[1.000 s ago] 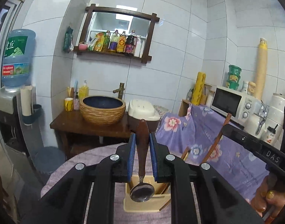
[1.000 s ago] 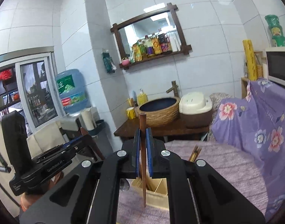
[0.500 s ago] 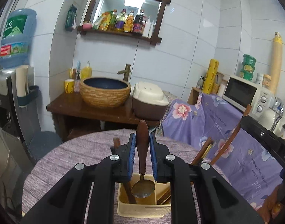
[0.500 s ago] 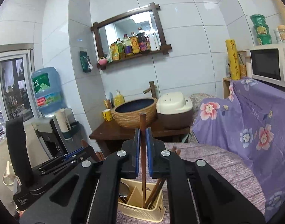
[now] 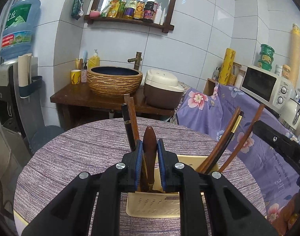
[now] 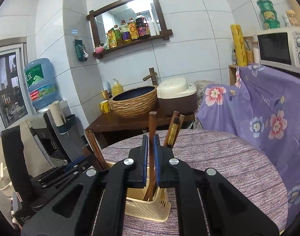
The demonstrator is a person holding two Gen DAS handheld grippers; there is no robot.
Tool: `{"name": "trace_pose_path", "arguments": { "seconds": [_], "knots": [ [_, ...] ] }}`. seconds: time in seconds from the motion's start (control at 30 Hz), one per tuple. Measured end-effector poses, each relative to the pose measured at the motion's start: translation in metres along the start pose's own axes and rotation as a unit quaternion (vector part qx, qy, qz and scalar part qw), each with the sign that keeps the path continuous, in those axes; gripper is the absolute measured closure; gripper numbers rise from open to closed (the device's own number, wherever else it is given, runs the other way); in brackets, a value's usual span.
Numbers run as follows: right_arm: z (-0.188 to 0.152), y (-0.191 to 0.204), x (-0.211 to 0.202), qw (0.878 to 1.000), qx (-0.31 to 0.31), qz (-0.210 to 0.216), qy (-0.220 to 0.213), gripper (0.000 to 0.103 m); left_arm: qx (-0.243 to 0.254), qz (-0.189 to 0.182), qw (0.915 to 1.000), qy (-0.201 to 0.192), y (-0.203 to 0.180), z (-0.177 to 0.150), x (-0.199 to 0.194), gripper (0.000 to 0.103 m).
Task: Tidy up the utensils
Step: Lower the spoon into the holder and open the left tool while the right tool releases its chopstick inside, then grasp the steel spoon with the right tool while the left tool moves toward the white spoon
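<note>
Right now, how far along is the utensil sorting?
Done: several chopsticks already stand in the cream holder on the purple table. In hand: the left tool grips a wooden-handled spoon, its bowl end down inside the holder; the right tool grips one brown chopstick, its tip in the holder. Left: let both go. No other loose utensils show in these views.

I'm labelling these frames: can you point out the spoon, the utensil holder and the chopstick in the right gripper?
spoon (image 5: 149, 149), left wrist view, wooden handle.
utensil holder (image 5: 152, 206), left wrist view, perforated front wall.
chopstick (image 6: 152, 125), right wrist view, upper shaft.
</note>
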State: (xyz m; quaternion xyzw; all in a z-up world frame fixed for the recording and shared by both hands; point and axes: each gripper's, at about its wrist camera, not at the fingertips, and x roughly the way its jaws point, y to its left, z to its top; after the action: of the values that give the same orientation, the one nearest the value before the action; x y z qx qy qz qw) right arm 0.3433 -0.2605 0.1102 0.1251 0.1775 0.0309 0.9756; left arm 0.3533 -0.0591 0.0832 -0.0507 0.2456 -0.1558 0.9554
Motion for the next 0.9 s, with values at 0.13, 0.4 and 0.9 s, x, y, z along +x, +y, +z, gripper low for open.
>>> {"name": "trace_pose_path", "arguments": {
  "seconds": [0.13, 0.4, 0.9],
  "knots": [
    [-0.003, -0.004, -0.003, 1.0, 0.005, 0.007, 0.001, 0.095, -0.005, -0.006, 1.0, 0.006, 0.001, 0.002, -0.001, 0.081],
    [-0.026, -0.003, -0.028, 1.0, -0.021, 0.008, 0.007, 0.053, -0.009, -0.013, 0.9998, -0.009, 0.015, -0.011, -0.037, 0.038],
    [-0.19, 0.032, 0.009, 0.937, -0.146, 0.169, 0.27, 0.044, -0.015, 0.065, 0.9918, 0.109, 0.083, -0.125, -0.062, 0.01]
  ]
}}
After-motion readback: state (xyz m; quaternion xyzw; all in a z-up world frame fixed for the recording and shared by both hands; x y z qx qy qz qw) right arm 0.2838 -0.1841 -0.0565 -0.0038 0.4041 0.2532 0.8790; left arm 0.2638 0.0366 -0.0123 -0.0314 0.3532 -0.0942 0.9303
